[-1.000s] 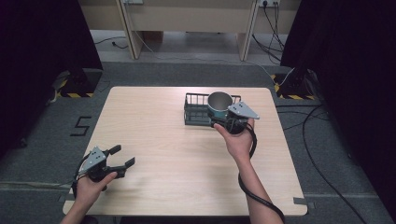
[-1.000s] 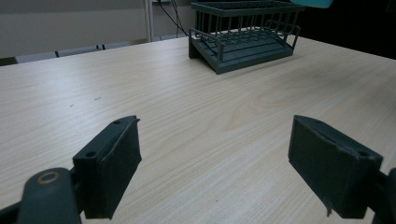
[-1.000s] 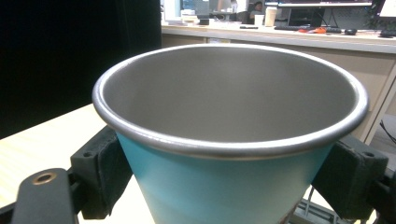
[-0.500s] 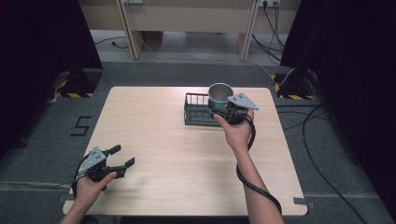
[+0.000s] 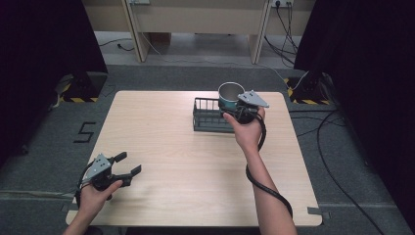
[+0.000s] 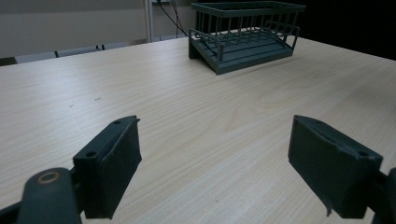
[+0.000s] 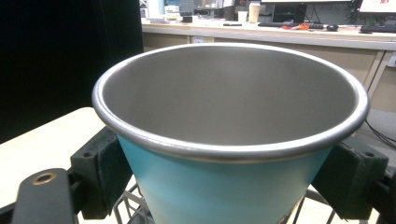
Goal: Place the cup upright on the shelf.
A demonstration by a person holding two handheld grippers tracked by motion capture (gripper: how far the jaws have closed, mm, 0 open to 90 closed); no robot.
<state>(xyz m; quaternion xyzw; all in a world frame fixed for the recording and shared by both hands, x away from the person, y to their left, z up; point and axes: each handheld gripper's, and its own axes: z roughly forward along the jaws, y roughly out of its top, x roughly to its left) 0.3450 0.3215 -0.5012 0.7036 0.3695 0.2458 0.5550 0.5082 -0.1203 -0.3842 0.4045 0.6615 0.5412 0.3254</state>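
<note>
A teal cup (image 5: 230, 94) with a steel rim and bare metal inside hangs upright above the right end of a dark wire rack (image 5: 208, 117) at the table's far middle. My right gripper (image 5: 238, 108) is shut on the teal cup (image 7: 224, 182), one black pad (image 7: 100, 172) pressed to each side of it. Rack wires show just below the cup in the right gripper view. My left gripper (image 5: 128, 163) rests low at the near left corner, open, with bare wood between its pads (image 6: 112, 161). Far ahead in that view stands the rack (image 6: 243, 39).
The light wooden table (image 5: 161, 142) has its near edge just behind the left hand. A black cable (image 5: 264, 183) trails along the right forearm. Grey carpet with loose cables surrounds the table, and dark curtains hang at both sides.
My right gripper has lifted the cup higher and slightly farther away over the rack's right end. The left gripper has stayed in place.
</note>
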